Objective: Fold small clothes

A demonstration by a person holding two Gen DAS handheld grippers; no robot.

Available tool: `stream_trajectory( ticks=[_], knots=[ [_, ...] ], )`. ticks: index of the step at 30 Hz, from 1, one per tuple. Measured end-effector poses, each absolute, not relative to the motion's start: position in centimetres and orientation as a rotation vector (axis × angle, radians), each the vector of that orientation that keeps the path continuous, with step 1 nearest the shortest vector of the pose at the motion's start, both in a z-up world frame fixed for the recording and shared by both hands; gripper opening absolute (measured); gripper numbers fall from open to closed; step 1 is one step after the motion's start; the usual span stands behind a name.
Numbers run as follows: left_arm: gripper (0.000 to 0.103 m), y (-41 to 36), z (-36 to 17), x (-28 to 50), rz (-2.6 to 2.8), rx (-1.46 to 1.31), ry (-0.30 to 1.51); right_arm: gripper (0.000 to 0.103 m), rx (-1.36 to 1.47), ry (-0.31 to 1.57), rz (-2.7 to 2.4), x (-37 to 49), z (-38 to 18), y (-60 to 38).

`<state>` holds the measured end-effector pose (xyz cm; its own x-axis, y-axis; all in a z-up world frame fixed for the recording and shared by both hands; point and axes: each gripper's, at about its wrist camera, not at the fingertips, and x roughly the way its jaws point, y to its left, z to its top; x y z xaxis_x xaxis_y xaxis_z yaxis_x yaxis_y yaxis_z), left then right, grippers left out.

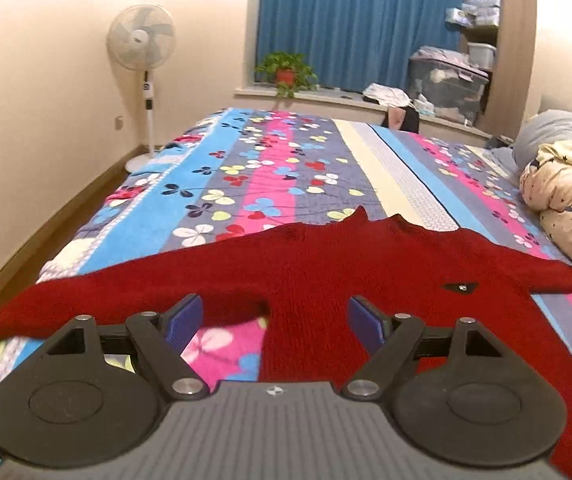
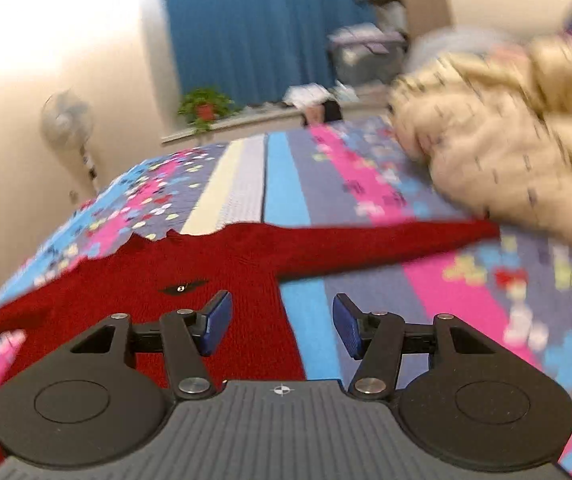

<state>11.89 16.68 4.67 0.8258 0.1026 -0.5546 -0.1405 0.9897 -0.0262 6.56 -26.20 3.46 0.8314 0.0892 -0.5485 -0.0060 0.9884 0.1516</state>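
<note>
The red sweater (image 1: 325, 272) is lying flat on the bedspread (image 1: 270, 168), sleeves spread (ready for folding, seemingly); the left gripper (image 1: 274, 320) and right gripper (image 2: 282, 320) are hovering with jaws apart, gripping nothing.

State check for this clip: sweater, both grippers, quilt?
red sweater: spread flat on the bed, sleeves out, unfolded
left gripper: jaws open, empty, above the sweater
right gripper: jaws open, empty
cream quilt: bunched up beside one sleeve
</note>
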Motion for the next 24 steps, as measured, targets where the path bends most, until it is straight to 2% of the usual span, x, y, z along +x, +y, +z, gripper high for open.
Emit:
stream_trajectory(
  ticks=[3, 5, 10, 16, 24],
  knots=[
    [0.084, 18.6, 2.6, 13.0, 0.154, -0.068, 0.569, 0.056, 0.138, 0.613, 0.037, 7.0, 1.7, -25.1],
    [0.084, 19.8, 0.8, 13.7, 0.174, -0.1, 0.634, 0.05, 0.172, 0.665, 0.051, 7.9, 1.0, -24.6],
    [0.085, 21.8, -0.1, 15.4, 0.278, -0.147, 0.623, 0.05, 0.15, 0.701, 0.035, 10.1, -0.6, -23.3],
    [0.085, 25.2, -0.3, 17.3, 0.397, -0.322, 0.601, 0.057, 0.138, 0.727, 0.05, 11.8, -1.8, -22.7],
    [0.084, 31.5, -2.0, 18.5, 0.58, -0.579, 0.655, 0.056, 0.081, 0.8, 0.056, 12.8, -3.1, -21.9]
  ],
)
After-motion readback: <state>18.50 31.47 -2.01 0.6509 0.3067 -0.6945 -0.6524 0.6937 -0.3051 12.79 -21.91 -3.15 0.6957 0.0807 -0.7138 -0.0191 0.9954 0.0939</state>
